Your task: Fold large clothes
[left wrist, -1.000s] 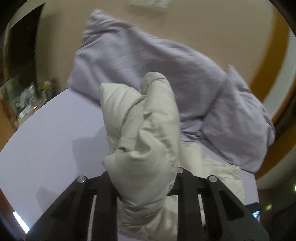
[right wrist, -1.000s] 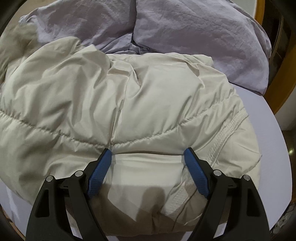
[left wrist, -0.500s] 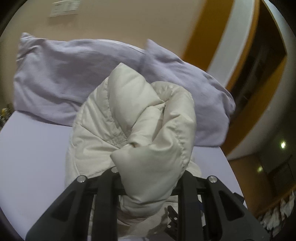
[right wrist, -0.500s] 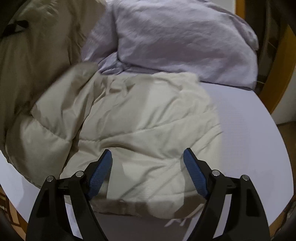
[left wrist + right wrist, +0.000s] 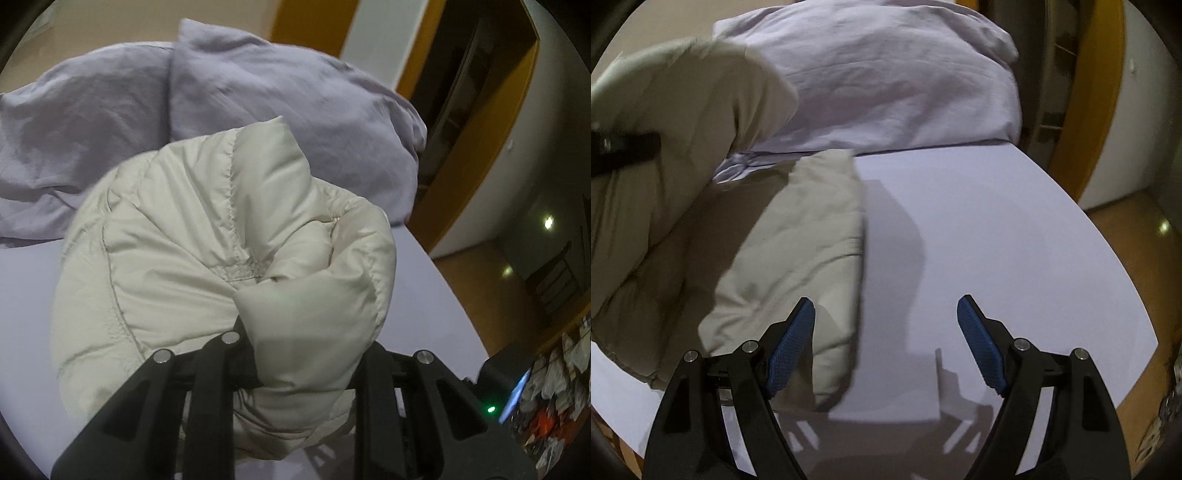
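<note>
A cream quilted puffer jacket (image 5: 207, 258) lies bunched on the pale lilac bed sheet (image 5: 29, 314). My left gripper (image 5: 299, 354) is shut on a thick fold of it, lifted off the bed; the padding hides the pads. In the right wrist view the same jacket (image 5: 798, 236) lies at the left, one part raised at the upper left where the left gripper's black finger (image 5: 624, 147) shows. My right gripper (image 5: 886, 325) is open above the sheet, just right of the jacket's edge, with nothing between its blue pads (image 5: 979, 350).
Two lilac pillows (image 5: 258, 96) lie at the head of the bed behind the jacket. The bed's right edge (image 5: 1108, 258) drops to a wooden floor (image 5: 1126, 229). An orange-framed doorway (image 5: 461, 122) stands beyond. Bare sheet (image 5: 979, 229) spreads right of the jacket.
My left gripper has carried its fold of jacket sideways across the bed, rolling as it went. My right gripper has risen off the jacket and shifted right, now over bare sheet.
</note>
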`<move>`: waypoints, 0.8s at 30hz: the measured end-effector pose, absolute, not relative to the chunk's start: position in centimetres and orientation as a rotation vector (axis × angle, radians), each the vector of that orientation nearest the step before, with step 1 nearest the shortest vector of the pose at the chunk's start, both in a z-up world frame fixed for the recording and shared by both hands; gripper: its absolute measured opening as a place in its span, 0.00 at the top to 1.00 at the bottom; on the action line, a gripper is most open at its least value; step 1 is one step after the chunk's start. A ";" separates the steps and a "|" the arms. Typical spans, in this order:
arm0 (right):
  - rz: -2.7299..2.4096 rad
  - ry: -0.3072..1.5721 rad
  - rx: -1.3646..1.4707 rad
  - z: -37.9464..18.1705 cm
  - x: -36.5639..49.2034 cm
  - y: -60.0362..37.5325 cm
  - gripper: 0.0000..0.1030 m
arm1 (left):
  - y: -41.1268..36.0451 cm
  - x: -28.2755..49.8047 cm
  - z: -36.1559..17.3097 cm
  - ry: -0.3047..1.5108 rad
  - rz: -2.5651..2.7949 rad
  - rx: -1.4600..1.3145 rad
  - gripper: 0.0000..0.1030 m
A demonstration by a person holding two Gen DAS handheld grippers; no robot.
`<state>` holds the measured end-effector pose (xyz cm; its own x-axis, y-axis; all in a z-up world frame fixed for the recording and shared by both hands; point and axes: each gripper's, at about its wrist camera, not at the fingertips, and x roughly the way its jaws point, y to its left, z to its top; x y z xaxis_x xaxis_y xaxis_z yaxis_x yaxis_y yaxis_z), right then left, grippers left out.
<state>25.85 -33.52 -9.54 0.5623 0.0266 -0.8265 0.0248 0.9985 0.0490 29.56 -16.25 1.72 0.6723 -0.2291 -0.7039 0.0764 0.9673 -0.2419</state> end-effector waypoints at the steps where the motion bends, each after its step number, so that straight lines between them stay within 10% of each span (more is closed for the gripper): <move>1: -0.011 0.976 0.063 -9.6 25.9 -34.0 0.21 | -16.7 29.7 1.3 0.826 -0.177 -0.191 0.79; 16: -0.169 1.007 0.158 -10.0 26.1 -41.5 0.21 | -24.2 30.6 -3.1 0.926 -0.226 -0.019 0.74; 24: -0.179 0.932 0.156 -6.5 26.1 -41.3 0.21 | -23.3 28.5 1.5 0.873 -0.314 -0.065 0.28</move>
<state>26.10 -41.25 -6.54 0.5834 -0.0856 -0.8077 0.2199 0.9739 0.0556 28.48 -23.35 1.45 0.6001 -0.2970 -0.7428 0.2445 0.9522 -0.1831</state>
